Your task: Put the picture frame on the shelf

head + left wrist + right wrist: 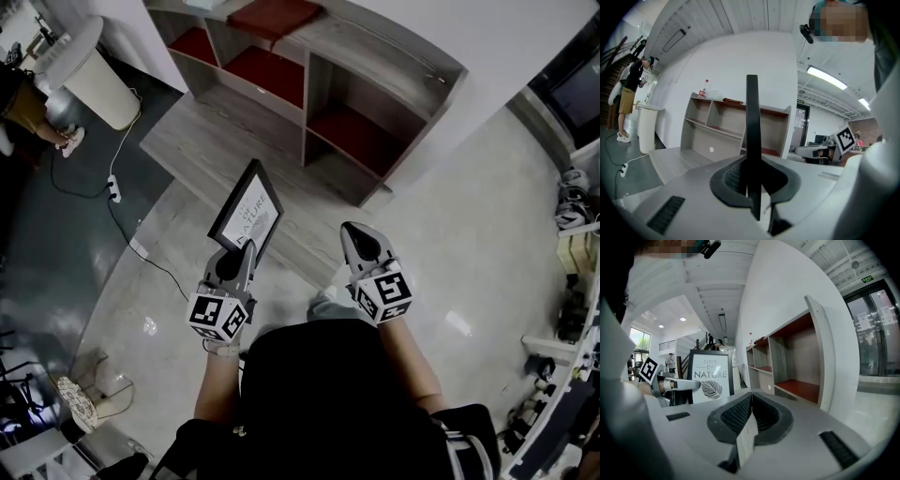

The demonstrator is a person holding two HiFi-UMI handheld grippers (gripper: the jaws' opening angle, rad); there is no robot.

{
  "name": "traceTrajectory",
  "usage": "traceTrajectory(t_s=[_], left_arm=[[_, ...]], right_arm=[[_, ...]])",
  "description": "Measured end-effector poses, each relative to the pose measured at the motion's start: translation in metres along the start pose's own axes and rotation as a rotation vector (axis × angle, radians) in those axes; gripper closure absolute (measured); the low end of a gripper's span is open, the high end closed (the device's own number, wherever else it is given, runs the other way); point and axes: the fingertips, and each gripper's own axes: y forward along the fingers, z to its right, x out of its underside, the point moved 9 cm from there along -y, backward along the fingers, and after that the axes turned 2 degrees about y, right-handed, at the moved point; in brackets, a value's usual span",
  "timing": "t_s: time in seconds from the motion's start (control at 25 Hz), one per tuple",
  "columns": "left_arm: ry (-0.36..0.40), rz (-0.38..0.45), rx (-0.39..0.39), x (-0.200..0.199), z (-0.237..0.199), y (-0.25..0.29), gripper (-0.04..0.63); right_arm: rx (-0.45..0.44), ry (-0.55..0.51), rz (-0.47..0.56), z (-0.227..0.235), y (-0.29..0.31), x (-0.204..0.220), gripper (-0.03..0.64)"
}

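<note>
A black picture frame [247, 208] with a white print reading "Love of Nature" stands upright in my left gripper [236, 255], which is shut on its lower edge. In the left gripper view the frame [752, 131] shows edge-on between the pads. The right gripper view shows the frame's front [710, 376] off to the left. My right gripper [361, 244] is shut with nothing in it, level with the left one. The grey shelf unit [375, 70] with red compartment floors stands ahead on a low wooden platform [225, 141].
A white cylindrical bin [89, 70] stands at the far left. A white cable with a power strip [114, 187] runs across the floor beside the platform. A person [28, 103] stands at the left edge. Cluttered racks [572, 281] line the right side.
</note>
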Motion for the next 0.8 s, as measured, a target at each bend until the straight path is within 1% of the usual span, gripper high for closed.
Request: traceTrajectory(t_s=[0.2, 0.36, 0.6, 0.8], left_arm=[[-0.029, 0.013, -0.008, -0.006, 0.015, 0.046, 0.551], [-0.038, 0.021, 0.005, -0.014, 0.023, 0.076, 0.551], [-0.079, 0.028, 0.048, -0.02, 0.02, 0.116, 0.551], [-0.081, 0.036, 0.112, -0.034, 0.011, 0.148, 0.551]], right_arm=[[-0.027, -0.006, -0.01, 0.037, 0.009, -0.009, 0.62], [-0.025, 0.004, -0.018, 0.06, 0.012, -0.01, 0.62], [0.013, 0.028, -0.028, 0.077, 0.018, -0.01, 0.62], [0.068, 0.042, -0.032, 0.082, 0.027, -0.012, 0.62]])
